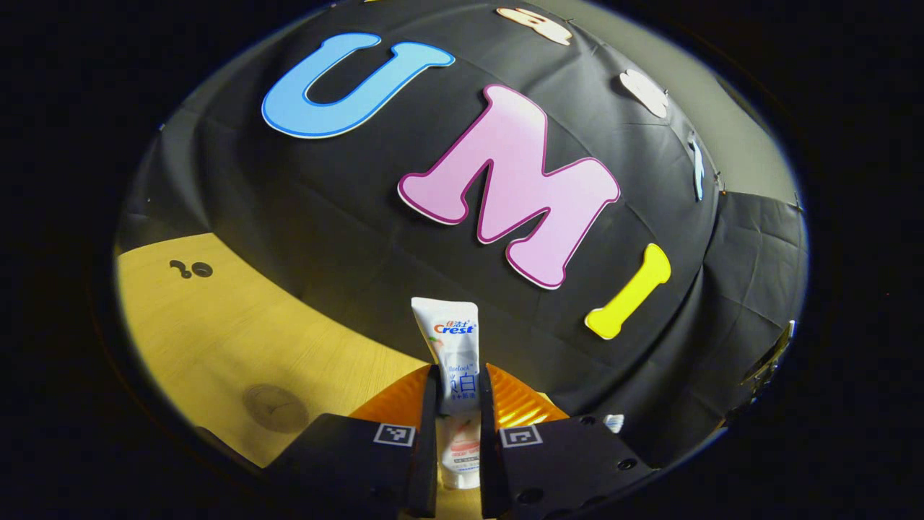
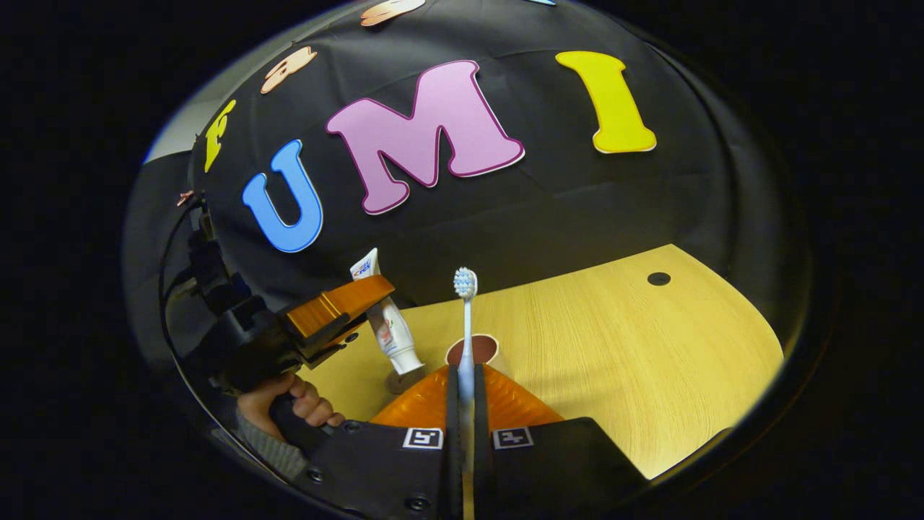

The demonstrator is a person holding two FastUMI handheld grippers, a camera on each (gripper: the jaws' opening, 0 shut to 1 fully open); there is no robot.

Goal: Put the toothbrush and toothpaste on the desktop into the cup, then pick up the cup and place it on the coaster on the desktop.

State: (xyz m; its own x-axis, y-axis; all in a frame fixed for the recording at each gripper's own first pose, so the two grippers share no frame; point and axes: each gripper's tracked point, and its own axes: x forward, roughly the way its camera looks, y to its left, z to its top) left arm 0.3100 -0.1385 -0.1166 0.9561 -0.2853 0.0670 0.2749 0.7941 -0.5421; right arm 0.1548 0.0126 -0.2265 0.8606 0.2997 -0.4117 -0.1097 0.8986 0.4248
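Observation:
My left gripper (image 1: 458,379) is shut on a white toothpaste tube (image 1: 453,339), which stands upright between the fingers with its crimped end up. In the right gripper view, the same gripper (image 2: 364,307) holds the toothpaste (image 2: 390,332) cap down, above a round brownish coaster (image 2: 394,381). My right gripper (image 2: 465,375) is shut on a white toothbrush (image 2: 465,318), bristle head up. Just beyond its fingertips stands the cup (image 2: 482,349), open and dark brown inside. In the left gripper view, the coaster (image 1: 274,408) lies flat on the wood to the lower left.
The light wooden desktop (image 2: 613,347) stretches to the right, with a small dark hole (image 2: 658,278) near its far edge. A hand (image 2: 289,404) grips the left gripper's handle. Two dark holes (image 1: 191,269) mark the desktop's far left.

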